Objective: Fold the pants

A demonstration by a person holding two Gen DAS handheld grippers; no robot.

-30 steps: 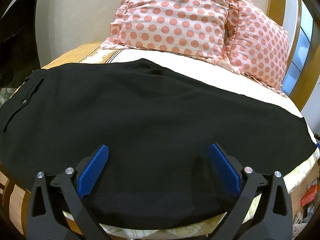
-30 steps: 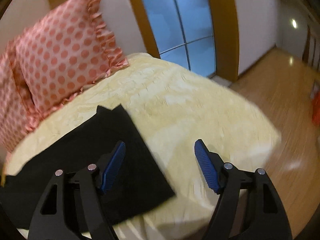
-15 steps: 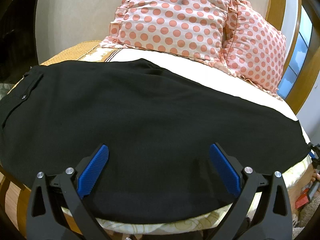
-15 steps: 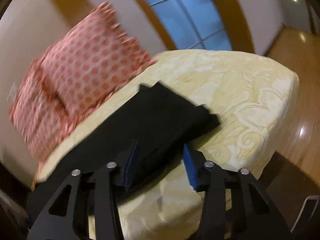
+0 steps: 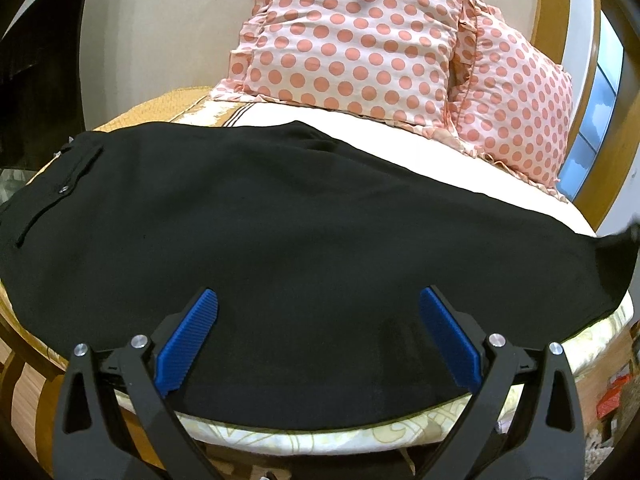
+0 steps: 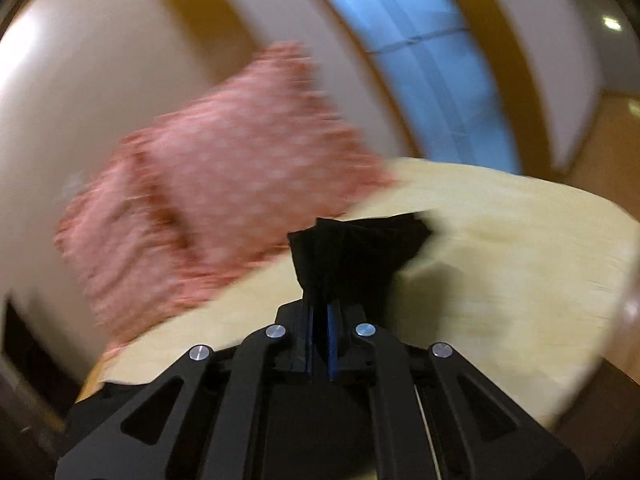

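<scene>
Pants (image 6: 352, 256) hem between right gripper (image 6: 319, 320) fingers (surroundings motion-blurred).

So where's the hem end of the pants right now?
In the right wrist view, it's bunched at centre, pinched in the right gripper and raised above the yellow bedspread, just right of the pillows.

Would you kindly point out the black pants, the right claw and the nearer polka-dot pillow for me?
black pants (image 5: 304, 216): left wrist view, middle of the spread fabric.
right claw (image 6: 319, 312): right wrist view, between the pad tips, shut on the pants' bunched end.
polka-dot pillow (image 5: 352, 36): left wrist view, centre of its face.
</scene>
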